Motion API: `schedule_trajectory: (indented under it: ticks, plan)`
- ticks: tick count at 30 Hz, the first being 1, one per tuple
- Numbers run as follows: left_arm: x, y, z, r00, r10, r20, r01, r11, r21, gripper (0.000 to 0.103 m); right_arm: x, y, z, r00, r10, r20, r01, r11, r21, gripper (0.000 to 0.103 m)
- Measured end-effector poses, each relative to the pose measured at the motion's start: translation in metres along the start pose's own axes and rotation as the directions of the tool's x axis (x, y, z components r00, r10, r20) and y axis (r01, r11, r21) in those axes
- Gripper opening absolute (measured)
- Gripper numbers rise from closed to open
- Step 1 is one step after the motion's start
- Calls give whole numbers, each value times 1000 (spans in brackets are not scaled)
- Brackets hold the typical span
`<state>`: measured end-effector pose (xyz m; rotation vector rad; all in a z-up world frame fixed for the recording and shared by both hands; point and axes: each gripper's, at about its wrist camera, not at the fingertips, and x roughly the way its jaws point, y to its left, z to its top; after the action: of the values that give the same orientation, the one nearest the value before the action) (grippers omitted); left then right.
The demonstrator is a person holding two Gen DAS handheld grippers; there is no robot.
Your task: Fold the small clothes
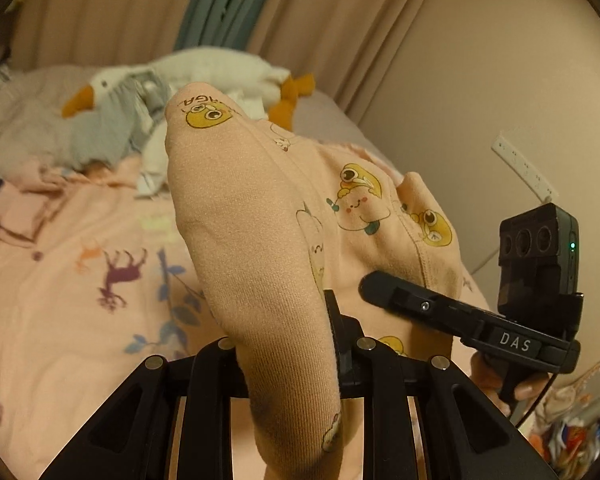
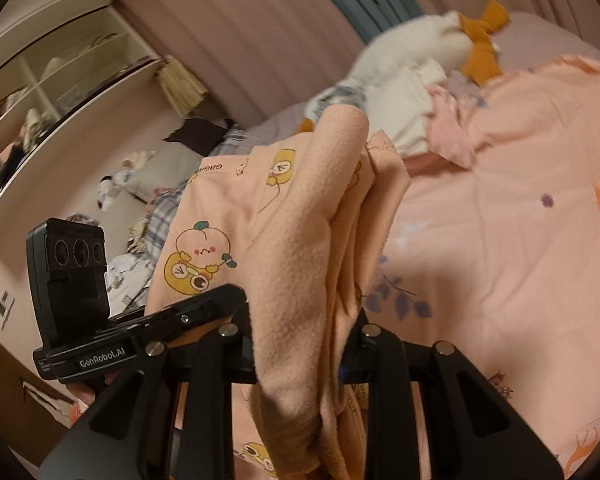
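A: How will the peach garment handle?

B: I'd judge it light, soft and floppy, a knit with cartoon prints. It drapes and bunches wherever it isn't held, so it needs both corners kept apart to stay flat.

A: Where is it now?

B: Lifted off the bed, strung between the two tools. The left hand-held gripper is clenched on a thick fold of it; the right hand-held gripper is clamped on another bunched edge, cloth spilling over its fingers.

A: Better holds?

B: Probably at the hem or waistband seams, one layer each, rather than a wad.

A: And the surface?

B: A pink sheet with animal prints, soft and rumpled, so creases may carry through. A stuffed goose and loose clothes lie near the curtain; shelves stand to one side.
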<state>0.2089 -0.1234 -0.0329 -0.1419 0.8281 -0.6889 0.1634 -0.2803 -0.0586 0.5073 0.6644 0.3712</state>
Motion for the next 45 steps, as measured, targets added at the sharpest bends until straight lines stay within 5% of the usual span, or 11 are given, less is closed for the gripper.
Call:
schedule_trajectory:
  ticks: [7, 16, 33, 45]
  plan:
    - [-43, 0, -19, 997, 40, 64, -40, 999, 12, 22, -18, 36, -14, 998, 52, 18, -51, 997, -60, 26]
    - [-50, 7, -19, 990, 109, 87, -112, 993, 38, 22, -14, 62, -19, 999, 31, -9, -32, 993, -109, 26]
    - [-11, 49, -23, 990, 137, 12, -137, 990, 10, 22, 49, 39, -16, 994, -28, -104, 17, 994, -109, 27]
    - [40, 94, -54, 978, 191, -79, -193, 981, -17, 23, 122, 4, -44, 970, -78, -232, 63, 996, -69, 27]
